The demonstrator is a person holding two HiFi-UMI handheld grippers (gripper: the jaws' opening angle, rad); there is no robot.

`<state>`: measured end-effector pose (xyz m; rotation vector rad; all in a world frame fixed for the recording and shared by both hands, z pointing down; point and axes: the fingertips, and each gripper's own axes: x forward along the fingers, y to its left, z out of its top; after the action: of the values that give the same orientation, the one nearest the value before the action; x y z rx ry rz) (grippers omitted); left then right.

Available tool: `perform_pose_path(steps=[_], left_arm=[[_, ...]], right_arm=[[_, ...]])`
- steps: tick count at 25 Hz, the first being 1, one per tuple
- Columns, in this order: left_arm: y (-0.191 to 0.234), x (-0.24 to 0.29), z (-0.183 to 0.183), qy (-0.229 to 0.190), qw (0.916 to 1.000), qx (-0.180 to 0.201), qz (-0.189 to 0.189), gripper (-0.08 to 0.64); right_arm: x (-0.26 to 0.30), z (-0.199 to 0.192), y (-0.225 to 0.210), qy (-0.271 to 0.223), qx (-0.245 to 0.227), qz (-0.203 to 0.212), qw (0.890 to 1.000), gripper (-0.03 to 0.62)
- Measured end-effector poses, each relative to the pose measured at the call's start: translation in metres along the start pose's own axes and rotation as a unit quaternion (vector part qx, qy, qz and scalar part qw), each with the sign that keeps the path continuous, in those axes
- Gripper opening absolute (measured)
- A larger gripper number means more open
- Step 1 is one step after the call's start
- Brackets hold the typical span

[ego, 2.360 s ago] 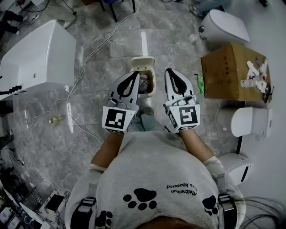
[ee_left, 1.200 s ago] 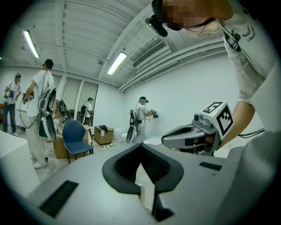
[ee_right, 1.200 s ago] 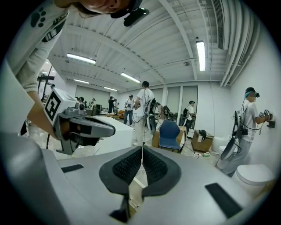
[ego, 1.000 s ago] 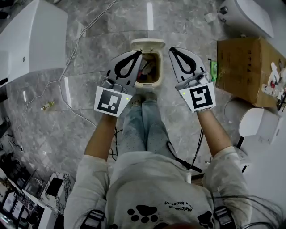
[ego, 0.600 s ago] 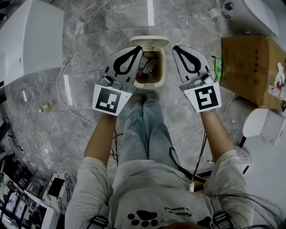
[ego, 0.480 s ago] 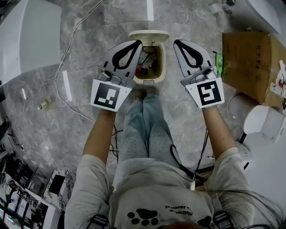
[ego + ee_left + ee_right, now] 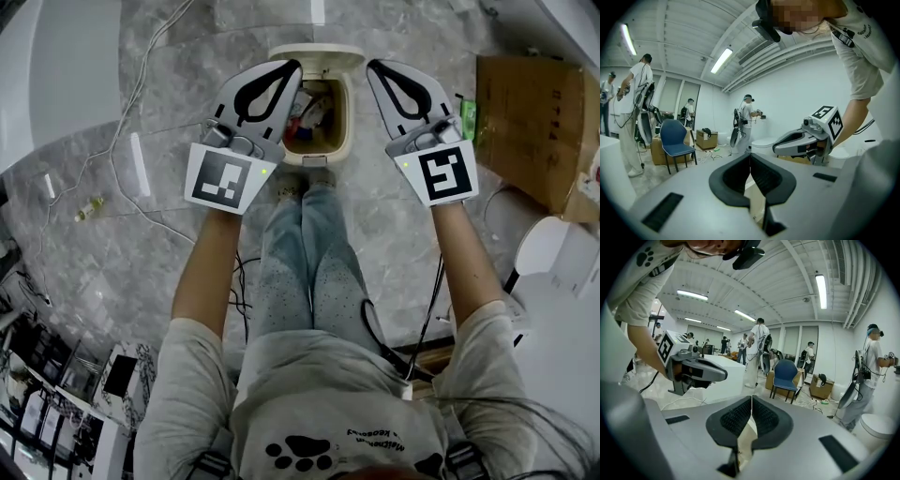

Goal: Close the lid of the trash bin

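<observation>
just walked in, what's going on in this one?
A person stands over a small beige trash bin on the floor, with a gripper in each hand. The left gripper and right gripper are both shut and empty, one on either side of the bin's opening. The lid is up, with rubbish showing inside, so it isn't closed yet.

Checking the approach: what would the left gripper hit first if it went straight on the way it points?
Probably the raised beige lid, just beyond the left gripper; height is unclear, so it might pass over it.
</observation>
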<state>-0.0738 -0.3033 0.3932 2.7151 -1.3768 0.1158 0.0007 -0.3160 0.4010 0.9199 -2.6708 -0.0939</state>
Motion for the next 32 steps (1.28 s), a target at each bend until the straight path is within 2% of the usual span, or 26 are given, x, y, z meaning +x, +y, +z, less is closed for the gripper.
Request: perform_pose_path(steps=[13, 19, 22, 26, 27, 28, 29, 31, 32], left_arm=[[0.022, 0.031, -0.047, 0.022, 0.9996, 0.001, -0.018, 0.020], [0.030, 0.038, -0.067, 0.044, 0.9985, 0.010, -0.031, 0.021], [0.032, 0.042, -0.076, 0.053, 0.9979, 0.009, -0.037, 0.021], [0.035, 0.044, -0.095, 0.082, 0.9954, 0.007, -0.049, 0.028], [0.036, 0.045, -0.099, 0.092, 0.9943, 0.006, -0.053, 0.062], [0.037, 0.047, -0.103, 0.102, 0.9932, 0.004, -0.055, 0.150], [0.039, 0.049, -0.108, 0.111, 0.9921, 0.003, -0.057, 0.176], [0.042, 0.052, -0.114, 0.122, 0.9907, 0.003, -0.060, 0.176], [0.043, 0.052, -0.116, 0.124, 0.9905, 0.003, -0.060, 0.176]], right_arm=[[0.028, -0.047, -0.013, 0.031, -0.025, 0.015, 0.999, 0.032], [0.040, -0.063, -0.016, 0.040, -0.021, 0.025, 0.999, 0.032], [0.044, -0.076, -0.015, 0.065, -0.012, 0.032, 0.997, 0.034], [0.049, -0.087, -0.013, 0.075, 0.004, 0.044, 0.996, 0.034], [0.051, -0.089, -0.015, 0.076, 0.006, 0.045, 0.996, 0.034], [0.053, -0.092, -0.016, 0.078, 0.008, 0.046, 0.996, 0.034], [0.055, -0.095, -0.018, 0.081, 0.009, 0.047, 0.996, 0.034], [0.058, -0.102, -0.019, 0.088, 0.010, 0.051, 0.995, 0.039], [0.059, -0.105, -0.019, 0.091, 0.011, 0.054, 0.994, 0.068]])
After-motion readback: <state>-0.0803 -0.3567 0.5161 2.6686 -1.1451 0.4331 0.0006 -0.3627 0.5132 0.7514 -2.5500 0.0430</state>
